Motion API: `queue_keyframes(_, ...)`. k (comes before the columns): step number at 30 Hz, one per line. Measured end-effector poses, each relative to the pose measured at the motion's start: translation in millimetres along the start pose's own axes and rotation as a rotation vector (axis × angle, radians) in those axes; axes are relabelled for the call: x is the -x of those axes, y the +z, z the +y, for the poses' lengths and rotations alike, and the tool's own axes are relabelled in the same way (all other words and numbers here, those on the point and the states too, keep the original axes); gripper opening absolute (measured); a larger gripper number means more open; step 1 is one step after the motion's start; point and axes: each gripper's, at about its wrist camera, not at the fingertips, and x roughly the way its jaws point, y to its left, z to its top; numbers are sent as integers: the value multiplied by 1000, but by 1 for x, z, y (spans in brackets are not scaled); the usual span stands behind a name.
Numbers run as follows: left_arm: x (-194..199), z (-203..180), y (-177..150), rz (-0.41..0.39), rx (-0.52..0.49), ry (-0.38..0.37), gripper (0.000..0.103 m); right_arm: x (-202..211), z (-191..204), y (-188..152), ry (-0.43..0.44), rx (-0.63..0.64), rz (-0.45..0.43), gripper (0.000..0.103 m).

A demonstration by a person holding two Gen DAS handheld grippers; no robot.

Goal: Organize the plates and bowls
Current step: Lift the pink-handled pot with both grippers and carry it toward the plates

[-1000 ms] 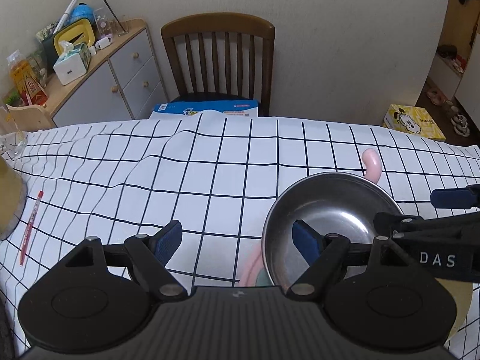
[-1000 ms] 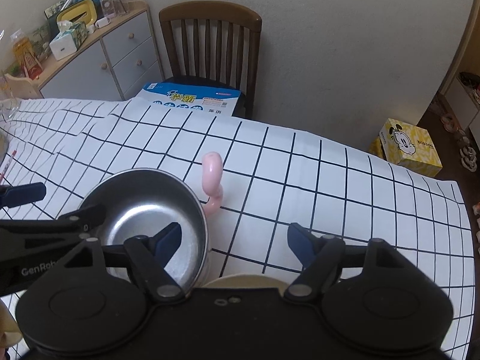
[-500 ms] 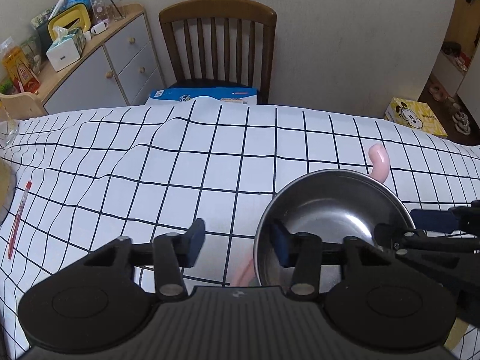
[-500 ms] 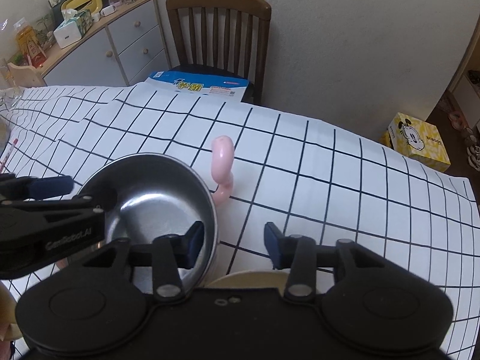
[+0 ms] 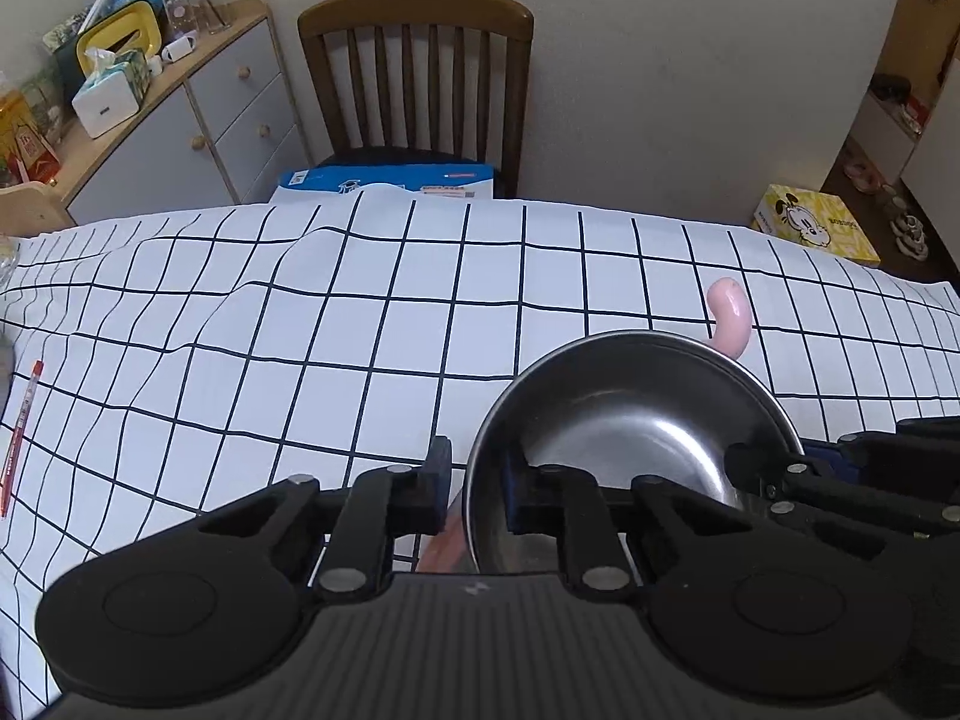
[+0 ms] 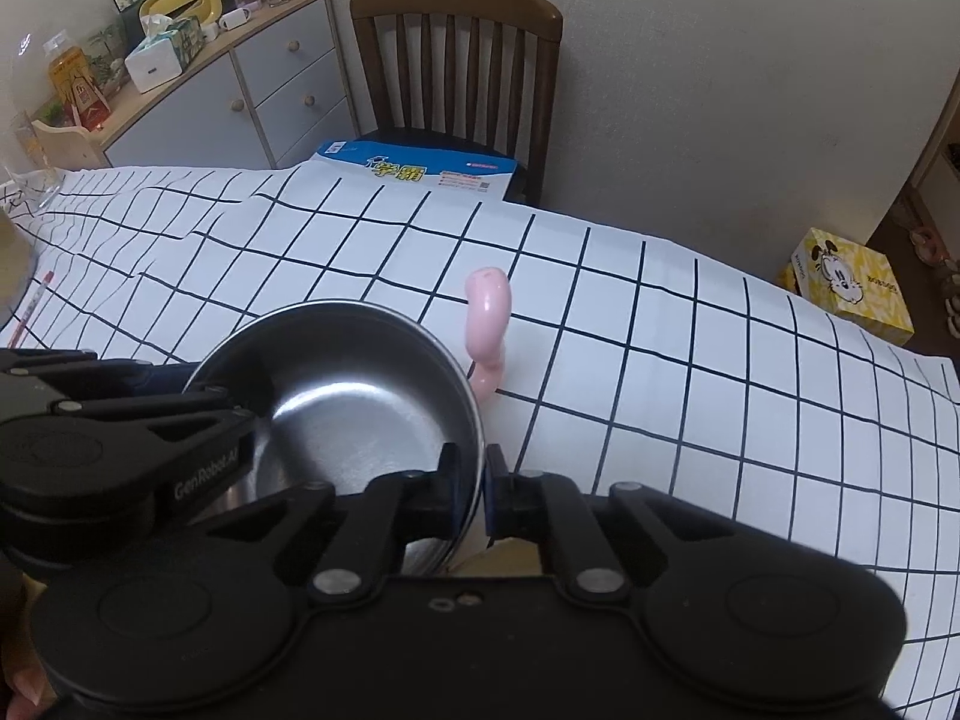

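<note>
Over a grid-patterned tablecloth (image 5: 372, 324), the left gripper (image 5: 477, 483) and right gripper (image 6: 483, 489), jaws having just been closing, are each pinching an opposite rim of a steel bowl (image 6: 354, 384), one pad inside and one outside. Judging by the double grip, the pick-up step is under way; lifting next is calling for both hands rising evenly. Something pink (image 6: 489, 324) is peeking out behind the bowl, and a beige dish (image 6: 510, 558) beneath is mostly hidden, making both hard to identify.

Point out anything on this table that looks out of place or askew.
A red pen lies loose on the rumpled checked tablecloth, and a pink curved piece pokes out from behind the steel bowl.
</note>
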Motion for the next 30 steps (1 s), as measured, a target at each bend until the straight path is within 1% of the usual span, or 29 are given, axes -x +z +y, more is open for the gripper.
queue_keyframes(6, 5, -2, -3, -8, -20, 14, 13, 2, 3, -1, -9, -5, -16, 6)
queue_keyframes(10, 11, 2, -6, -7, -9, 4, 11, 7, 6, -1, -10, -5, -24, 6)
queue_keyframes(17, 27, 12, -12, -11, 8, 9, 9, 14, 14, -3, -4, 3, -21, 5)
queue_keyframes(20, 37, 18, -15, -16, 15, 13, 9, 20, 19, -4, 7, 7, -26, 5)
queue_keyframes(23, 49, 26, -19, -18, 34, 0, 9, 28, 24, -5, 19, 10, -31, 5)
queue_keyframes(27, 69, 31, -30, -25, 54, -7, 9, 45, 31, -10, 25, 29, -30, 5)
queue_keyframes(30, 83, 35, -40, -18, 74, -29, 9, 58, 34, -15, 17, 39, -22, 5)
